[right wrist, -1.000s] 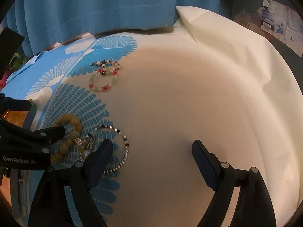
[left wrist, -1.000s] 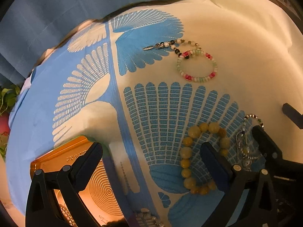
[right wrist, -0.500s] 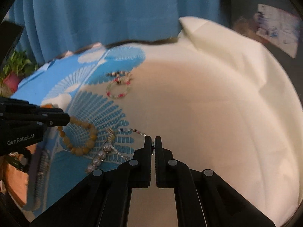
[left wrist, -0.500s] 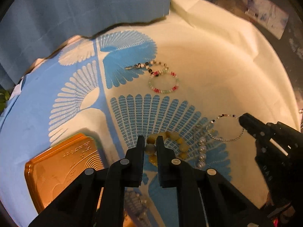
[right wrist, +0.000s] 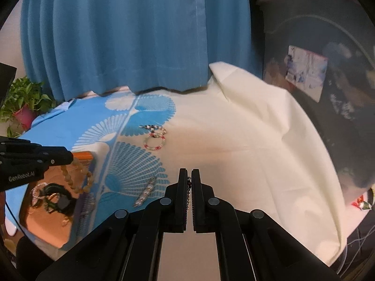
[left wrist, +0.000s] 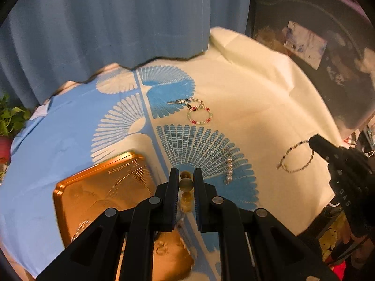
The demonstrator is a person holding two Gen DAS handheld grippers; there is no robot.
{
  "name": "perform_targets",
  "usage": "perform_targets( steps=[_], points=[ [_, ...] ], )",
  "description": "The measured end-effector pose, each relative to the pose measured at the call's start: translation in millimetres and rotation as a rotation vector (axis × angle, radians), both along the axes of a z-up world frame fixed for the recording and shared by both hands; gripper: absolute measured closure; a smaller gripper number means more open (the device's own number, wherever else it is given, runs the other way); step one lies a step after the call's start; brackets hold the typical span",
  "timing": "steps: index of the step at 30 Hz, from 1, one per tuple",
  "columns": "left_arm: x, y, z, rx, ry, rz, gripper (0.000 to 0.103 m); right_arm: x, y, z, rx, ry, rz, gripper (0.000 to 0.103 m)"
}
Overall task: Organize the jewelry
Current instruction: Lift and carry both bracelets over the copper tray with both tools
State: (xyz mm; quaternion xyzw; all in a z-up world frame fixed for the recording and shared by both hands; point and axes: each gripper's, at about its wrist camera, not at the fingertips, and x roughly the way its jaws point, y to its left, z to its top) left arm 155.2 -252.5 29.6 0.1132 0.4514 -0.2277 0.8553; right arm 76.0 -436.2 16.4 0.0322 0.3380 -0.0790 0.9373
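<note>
Tongs half-hiding thin chain

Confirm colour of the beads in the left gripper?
Amber-yellow round beads, pinched in the left gripper; clearest in the left wrist view.

"GenRobot.AI" printed in white on the left hand-held gripper, letters "DAS" seen on the right hand-held gripper, other print illegible
</note>
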Motion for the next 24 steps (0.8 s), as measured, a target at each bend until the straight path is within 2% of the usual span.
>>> perform_targets(
  steps=[8,13,24],
  points=[
    [-63.8,42.6,35.0,-0.055,-0.054,0.021,0.093,-58.4,35.2,29.0,-0.008,-0.037,0.040,0.100],
    [-109.2,76.7,44.2,-0.093,-0.062,0.043,0.093,-98.9,69.6,37.8,-0.011,-0.048,0.100,0.100],
    [-204.2,152.9,43.9,-0.119,-0.075,0.094,0.093,-179.2,152.5,20.1,0.063,0.009,0.258,0.100]
  ],
)
